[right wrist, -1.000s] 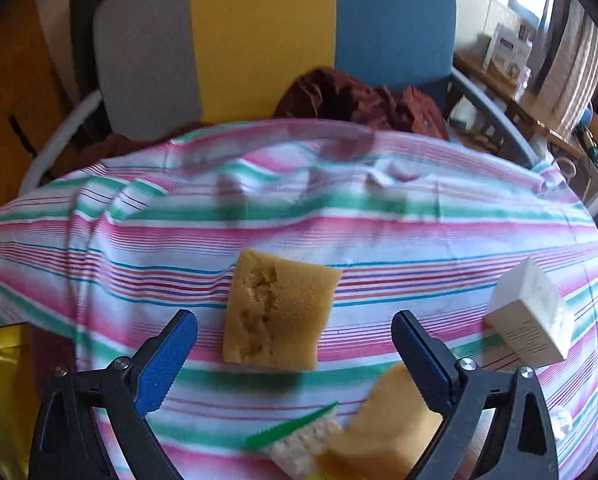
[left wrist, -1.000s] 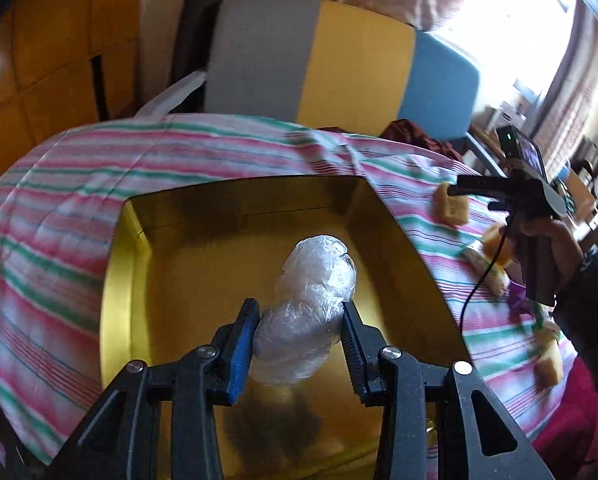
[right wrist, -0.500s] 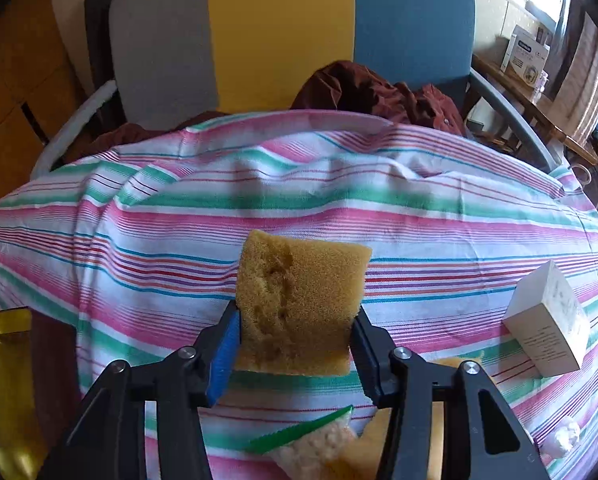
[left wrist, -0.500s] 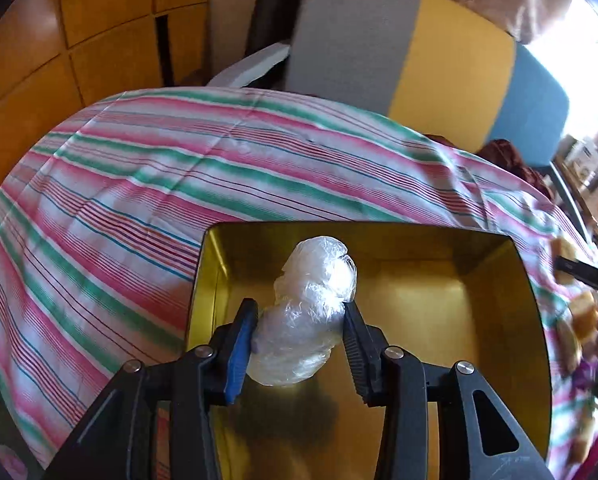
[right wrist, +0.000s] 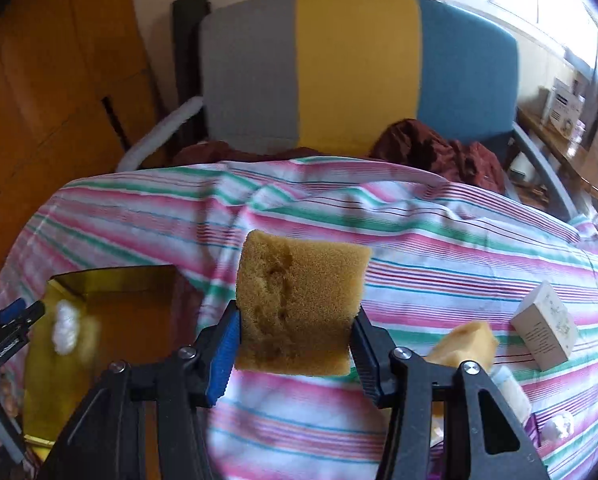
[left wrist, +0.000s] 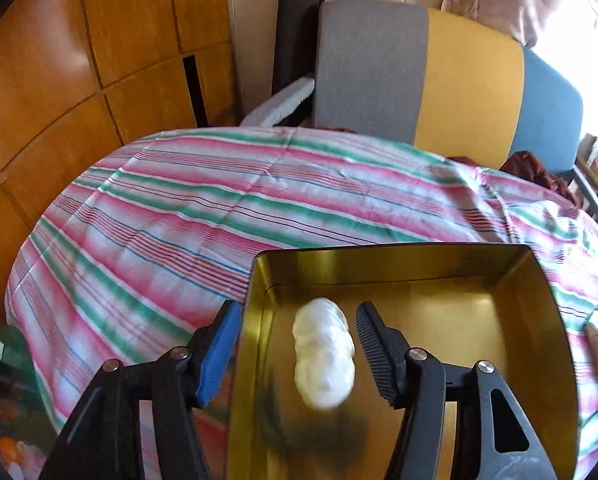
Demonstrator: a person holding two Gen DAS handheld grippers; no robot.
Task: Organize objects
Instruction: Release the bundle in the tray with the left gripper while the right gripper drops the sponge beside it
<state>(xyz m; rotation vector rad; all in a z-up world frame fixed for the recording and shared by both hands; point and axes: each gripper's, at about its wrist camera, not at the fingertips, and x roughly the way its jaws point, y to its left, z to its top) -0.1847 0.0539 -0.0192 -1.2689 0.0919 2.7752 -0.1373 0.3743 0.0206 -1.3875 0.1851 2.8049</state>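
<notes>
A white plastic-wrapped bundle (left wrist: 323, 356) hangs blurred inside the gold tray (left wrist: 379, 254), near its left wall. My left gripper (left wrist: 297, 320) straddles it with its jaws opening, and neither pad touches it. In the right wrist view the same bundle (right wrist: 65, 326) shows in the tray (right wrist: 119, 280) at far left, beside the left gripper (right wrist: 23, 309). My right gripper (right wrist: 295, 320) is shut on a square yellow-brown sponge (right wrist: 303, 276), held clear above the striped tablecloth (right wrist: 439, 240).
On the cloth to the right lie a white carton (right wrist: 547, 336), a second sponge piece (right wrist: 467, 344) and a small white wad (right wrist: 561, 426). Behind the table stands a grey, yellow and blue chair (right wrist: 359, 68) with a maroon cloth (right wrist: 439, 152). Wooden panels (left wrist: 79, 80) line the left.
The left gripper's jaws have spread and let go of the bundle, which now sits lower in the tray. The right gripper shut on the sponge and lifted it off the cloth.
</notes>
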